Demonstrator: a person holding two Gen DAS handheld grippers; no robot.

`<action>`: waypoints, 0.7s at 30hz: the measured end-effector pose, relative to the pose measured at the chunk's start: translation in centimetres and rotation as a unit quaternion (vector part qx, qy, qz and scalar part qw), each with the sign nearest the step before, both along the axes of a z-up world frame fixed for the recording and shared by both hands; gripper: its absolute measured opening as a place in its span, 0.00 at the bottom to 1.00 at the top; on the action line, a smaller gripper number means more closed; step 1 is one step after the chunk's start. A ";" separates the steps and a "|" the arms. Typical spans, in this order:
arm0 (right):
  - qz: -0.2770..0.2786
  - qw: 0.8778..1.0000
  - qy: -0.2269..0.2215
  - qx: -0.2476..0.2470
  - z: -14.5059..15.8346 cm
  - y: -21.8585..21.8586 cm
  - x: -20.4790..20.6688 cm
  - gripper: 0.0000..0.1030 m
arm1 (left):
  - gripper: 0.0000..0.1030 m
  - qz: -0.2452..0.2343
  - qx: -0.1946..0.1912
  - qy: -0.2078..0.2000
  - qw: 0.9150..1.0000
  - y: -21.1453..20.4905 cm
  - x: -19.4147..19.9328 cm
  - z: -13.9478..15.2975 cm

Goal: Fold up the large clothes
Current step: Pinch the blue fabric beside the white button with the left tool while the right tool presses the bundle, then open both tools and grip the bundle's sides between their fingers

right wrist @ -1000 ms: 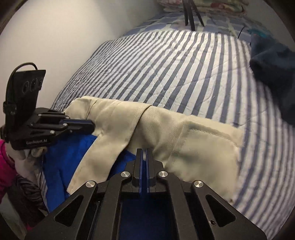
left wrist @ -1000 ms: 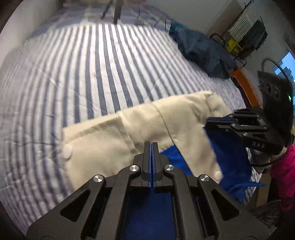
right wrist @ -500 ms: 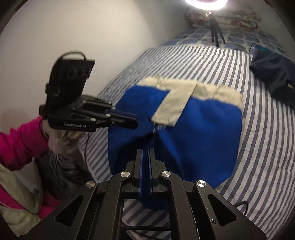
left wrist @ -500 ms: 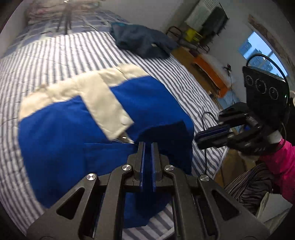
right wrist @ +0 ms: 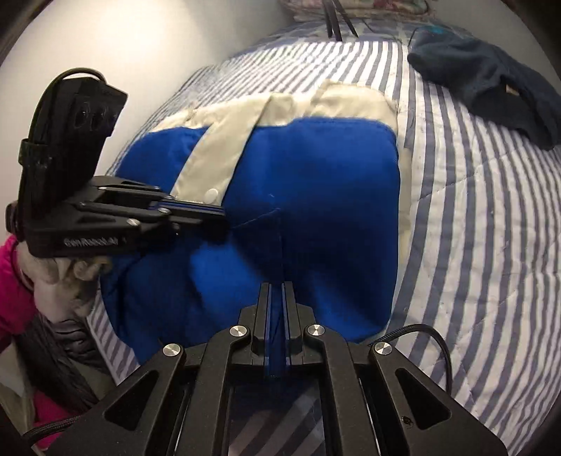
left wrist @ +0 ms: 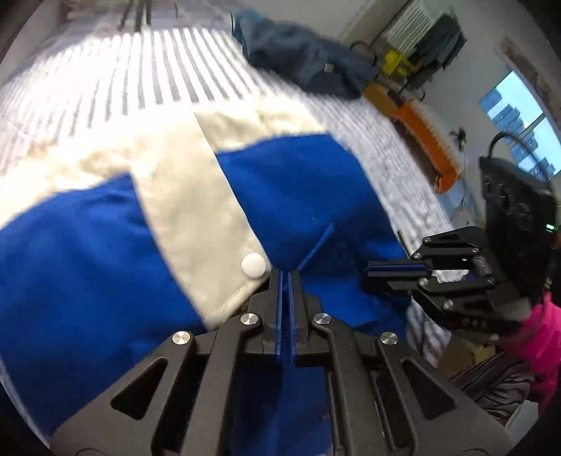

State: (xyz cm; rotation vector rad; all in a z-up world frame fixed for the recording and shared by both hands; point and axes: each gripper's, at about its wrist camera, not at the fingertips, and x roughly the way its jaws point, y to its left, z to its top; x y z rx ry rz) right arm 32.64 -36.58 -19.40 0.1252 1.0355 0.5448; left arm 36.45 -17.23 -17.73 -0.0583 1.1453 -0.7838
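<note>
A blue jacket [left wrist: 315,182] with a cream collar band and cream placket [left wrist: 196,210] lies spread on the striped bed [left wrist: 122,70], blue side up. My left gripper [left wrist: 284,275] is shut beside the placket's white snap [left wrist: 254,265]. A crease in the blue cloth runs into its jaws. My right gripper [right wrist: 277,286] is shut near the jacket's [right wrist: 333,196] front edge, with a straight fold line leading into it. In each wrist view the other gripper shows from the side, the left gripper [right wrist: 221,214] and the right gripper [left wrist: 368,273], both low over the blue cloth.
A dark blue garment [right wrist: 484,80] lies crumpled at the bed's far right. Tripod legs [right wrist: 336,21] stand at the head end. A wall runs along the bed's left side. A pink sleeve [left wrist: 540,336] and a cable [right wrist: 420,333] are at the near edge. An orange object [left wrist: 424,133] stands beyond the bed.
A second ago the cream part filled the near view, with blue cloth under both grippers. Now the jacket lies opened out, blue on top, and both grippers have shifted across it.
</note>
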 end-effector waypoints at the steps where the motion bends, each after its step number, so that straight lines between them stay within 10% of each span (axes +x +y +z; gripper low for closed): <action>1: -0.002 1.000 -0.010 0.008 0.7 -0.3 -0.2 0.04 | 0.02 0.010 -0.009 -0.017 1.000 1.4 -0.5 1.3; 8: -0.062 0.994 -0.078 0.034 4.1 -3.4 -0.2 0.08 | 0.02 0.126 -0.010 -0.075 0.989 11.0 -2.2 4.1; 15: -0.062 0.998 -0.025 -0.018 -0.3 -3.2 1.2 0.08 | 0.02 0.159 0.020 0.024 0.987 14.7 -2.1 -3.7; 21: -0.061 0.998 0.023 -0.013 -2.8 -3.4 0.9 0.08 | 0.02 0.152 0.012 0.033 0.988 15.4 -3.2 -3.6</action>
